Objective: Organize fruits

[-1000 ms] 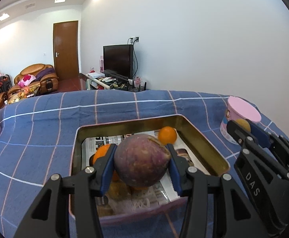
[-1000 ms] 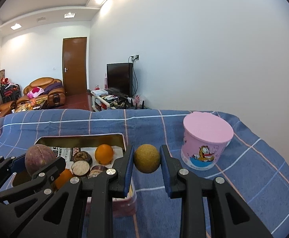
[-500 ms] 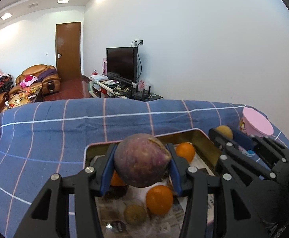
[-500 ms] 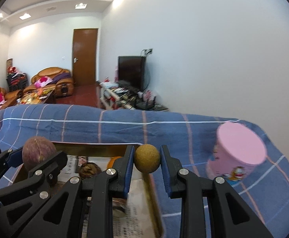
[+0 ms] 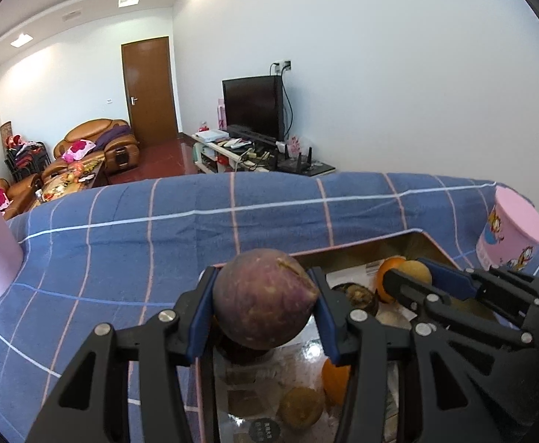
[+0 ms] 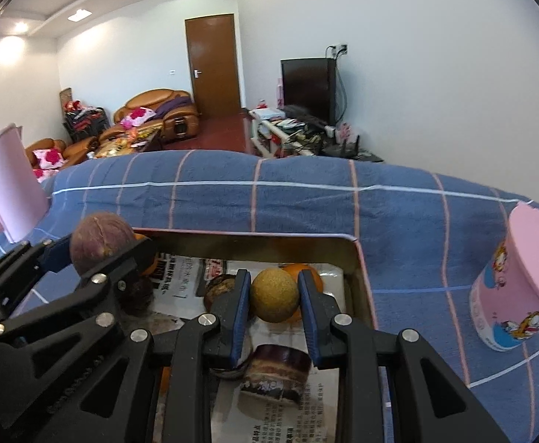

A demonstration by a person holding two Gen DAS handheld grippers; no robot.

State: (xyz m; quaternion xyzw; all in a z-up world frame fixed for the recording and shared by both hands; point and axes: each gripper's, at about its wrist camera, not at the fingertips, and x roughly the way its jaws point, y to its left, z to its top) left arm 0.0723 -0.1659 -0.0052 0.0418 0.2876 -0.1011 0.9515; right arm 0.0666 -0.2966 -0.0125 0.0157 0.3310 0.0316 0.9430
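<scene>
My left gripper [image 5: 263,301] is shut on a large purple passion fruit [image 5: 263,297] and holds it above the left part of the metal tray [image 5: 432,244]. It also shows in the right wrist view [image 6: 99,241]. My right gripper [image 6: 273,297] is shut on a small brown-yellow round fruit [image 6: 273,295] above the tray [image 6: 360,258], which is lined with newspaper. In the tray lie oranges [image 5: 334,378], a brown fruit [image 5: 300,406] and dark cut fruit halves [image 6: 275,378].
The tray sits on a blue checked cloth [image 6: 306,199]. A pink cartoon cup [image 6: 524,280] stands upside down to the tray's right. A pink jug [image 6: 10,192] stands at the far left. A TV, door and sofas lie beyond.
Both grippers have moved left and forward over the tray with their fruits still held. The pink cup has slid toward the right edge of both views.
</scene>
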